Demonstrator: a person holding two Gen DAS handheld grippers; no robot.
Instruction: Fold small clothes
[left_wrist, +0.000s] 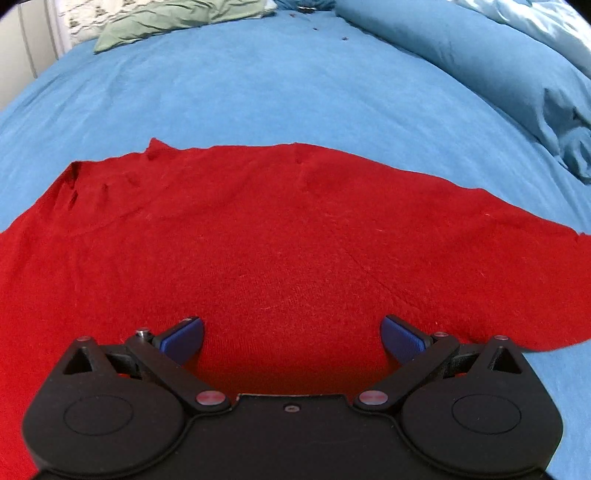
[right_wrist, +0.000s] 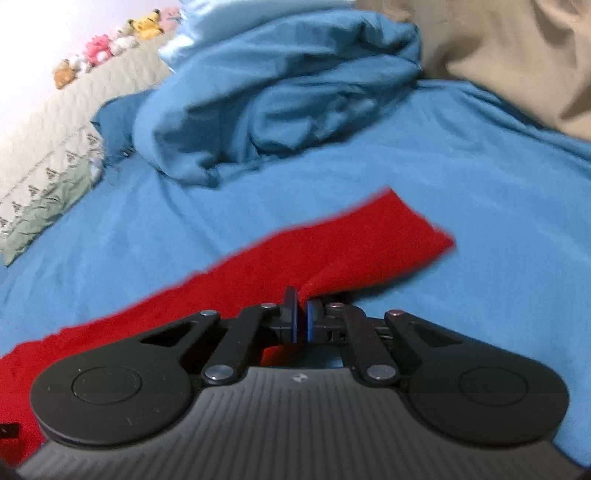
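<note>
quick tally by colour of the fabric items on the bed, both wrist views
Red: 1, knit garment, pinched by the shut right gripper
Blue: 2, bed sheet, bunched duvet
Green: 1, pillow
Tan: 1, cloth
Total: 5

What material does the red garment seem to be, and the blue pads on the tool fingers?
Red garment: probably a soft knit, perhaps wool or fleece; matte, with a fine fuzzy nap and stray fibres on its surface.
Blue pads on the left tool: likely rubber or soft plastic; matte, with fine parallel ridges. The exact material cannot be confirmed.
</note>
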